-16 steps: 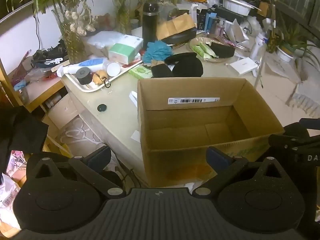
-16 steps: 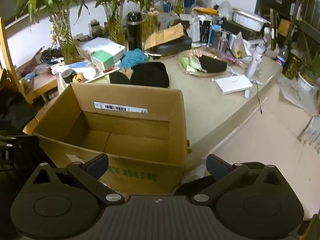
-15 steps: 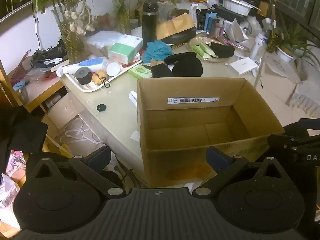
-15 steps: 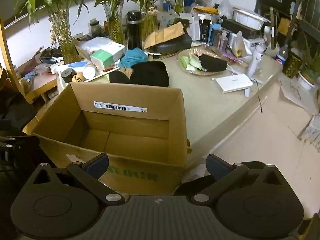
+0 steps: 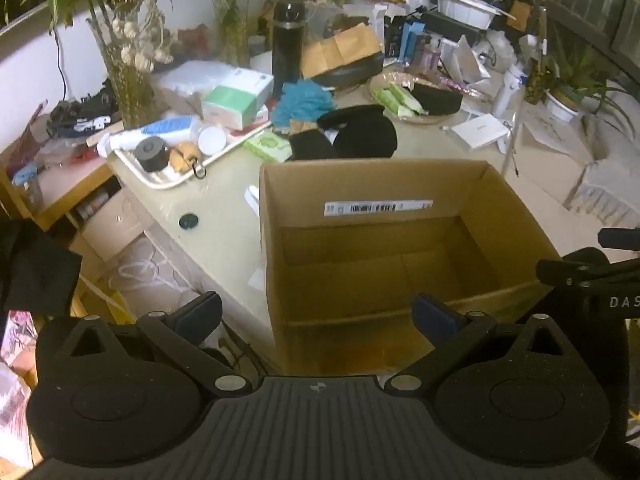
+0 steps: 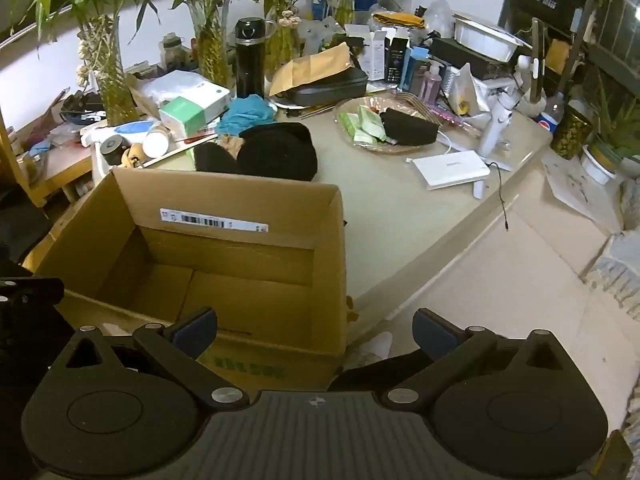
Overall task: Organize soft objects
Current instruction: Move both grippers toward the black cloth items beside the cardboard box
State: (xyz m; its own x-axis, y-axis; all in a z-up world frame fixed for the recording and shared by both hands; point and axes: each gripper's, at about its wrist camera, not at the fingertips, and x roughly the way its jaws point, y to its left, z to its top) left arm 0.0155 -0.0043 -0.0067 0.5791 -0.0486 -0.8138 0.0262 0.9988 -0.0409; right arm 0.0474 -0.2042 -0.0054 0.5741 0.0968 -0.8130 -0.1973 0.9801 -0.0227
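Nothing shifted since before: both tools (image 5: pixel 318 316) (image 6: pixel 314 330) agape before cardboard box (image 5: pixel 372 188).

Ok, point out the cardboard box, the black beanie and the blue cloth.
cardboard box (image 6: pixel 224 204), right wrist view, far inner wall.
black beanie (image 6: pixel 280 152), right wrist view, middle of its crown.
blue cloth (image 5: pixel 302 102), left wrist view, centre of the crumpled fabric.

Both held level — left hand-held gripper (image 5: pixel 316 318) and right hand-held gripper (image 6: pixel 314 330) spread wide.
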